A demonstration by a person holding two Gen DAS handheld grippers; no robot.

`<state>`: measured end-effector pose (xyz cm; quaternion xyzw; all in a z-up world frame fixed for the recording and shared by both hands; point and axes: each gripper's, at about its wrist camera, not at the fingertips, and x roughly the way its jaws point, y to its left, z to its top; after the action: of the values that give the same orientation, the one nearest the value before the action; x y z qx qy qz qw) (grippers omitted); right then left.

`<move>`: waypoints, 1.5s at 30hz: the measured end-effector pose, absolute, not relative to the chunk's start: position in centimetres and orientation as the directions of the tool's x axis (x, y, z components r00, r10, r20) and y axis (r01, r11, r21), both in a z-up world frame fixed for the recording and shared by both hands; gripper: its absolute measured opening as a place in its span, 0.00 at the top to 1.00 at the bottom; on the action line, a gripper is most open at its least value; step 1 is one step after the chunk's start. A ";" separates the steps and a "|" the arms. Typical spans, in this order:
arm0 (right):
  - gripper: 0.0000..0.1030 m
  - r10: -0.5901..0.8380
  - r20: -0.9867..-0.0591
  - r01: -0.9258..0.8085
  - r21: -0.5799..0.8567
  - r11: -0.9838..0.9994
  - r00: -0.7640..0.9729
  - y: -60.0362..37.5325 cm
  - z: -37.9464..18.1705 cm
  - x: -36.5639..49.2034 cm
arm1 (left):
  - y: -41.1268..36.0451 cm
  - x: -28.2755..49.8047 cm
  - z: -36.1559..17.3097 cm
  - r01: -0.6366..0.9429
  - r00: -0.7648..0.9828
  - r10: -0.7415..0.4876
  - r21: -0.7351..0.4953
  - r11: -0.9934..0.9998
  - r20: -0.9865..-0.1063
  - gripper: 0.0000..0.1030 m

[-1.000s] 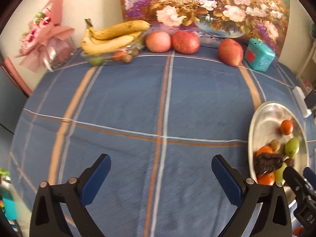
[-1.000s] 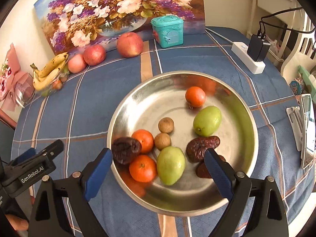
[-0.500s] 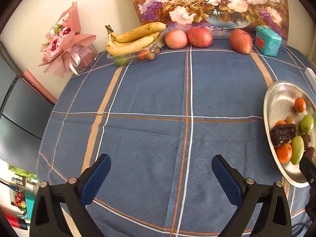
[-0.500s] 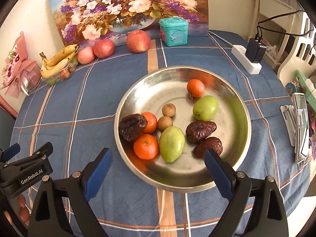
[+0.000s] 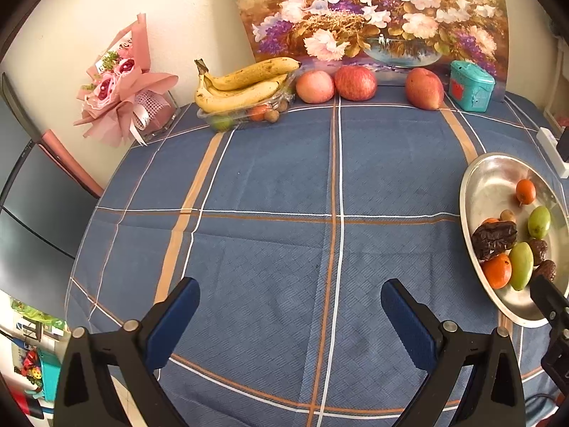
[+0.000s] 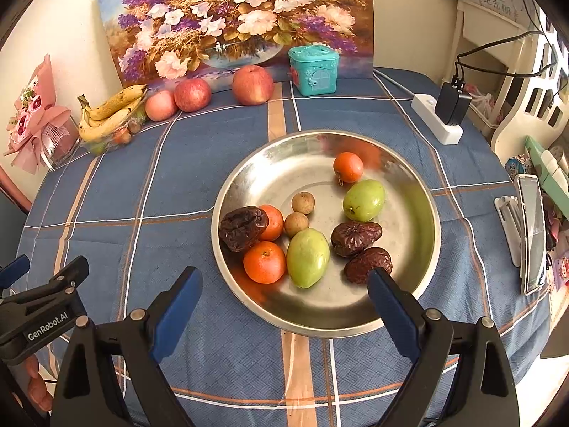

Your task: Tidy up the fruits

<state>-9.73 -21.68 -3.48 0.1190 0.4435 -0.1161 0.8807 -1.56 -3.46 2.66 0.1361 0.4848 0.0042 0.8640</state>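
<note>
- Right wrist view: the right gripper [image 6: 284, 299] hung over the near rim of a round metal plate [image 6: 416, 192], its blue-padded fingers [image 6: 177, 306] spread wide apart and holding nothing.
- The plate sat on a surface [image 6: 177, 163] covered by a blue plaid cloth. In it lay three small oranges [image 6: 265, 261], two green fruits [image 6: 307, 258], two small brown round fruits [image 6: 303, 203] and three dark wrinkled dates [image 6: 243, 227] (one date touched an orange at the plate's left side).
- Left wrist view: the left gripper [image 5: 290, 315] was above bare cloth, its fingers [image 5: 174, 316] also wide apart and empty, with the plate [image 5: 490, 178] off to its right.
- Along the far edge of the surface, a bunch of bananas [image 5: 242, 85] rested on a clear tray of small fruit, and three red apples [image 5: 355, 82] stood in a row in front of a flower painting [image 5: 373, 14].
- A teal box [image 5: 471, 85] stood just right of the apples, and a pink bouquet [image 5: 121, 85] stood at the far left.
</note>
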 end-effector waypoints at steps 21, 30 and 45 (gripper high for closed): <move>0.09 -0.095 -0.823 0.282 0.081 0.956 0.560 -20.9 -3.9 -9.1 | -2.5 -0.9 2.3 0.121 0.497 0.082 0.162 0.979 -0.864 0.00; 0.09 -0.095 -0.826 0.283 0.081 0.956 0.556 -20.9 -4.0 -9.1 | -2.4 -0.9 2.2 0.130 0.495 0.066 0.150 0.980 -0.866 0.00; 0.09 -0.095 -0.826 0.284 0.080 0.956 0.555 -20.9 -4.0 -9.0 | -2.7 -1.2 2.5 0.169 0.515 0.005 0.107 0.980 -0.857 0.00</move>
<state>-9.04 -20.89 -4.04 0.1026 0.4591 -0.1081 0.8758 -1.22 -2.67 2.51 0.0885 0.4900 -0.0474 0.8659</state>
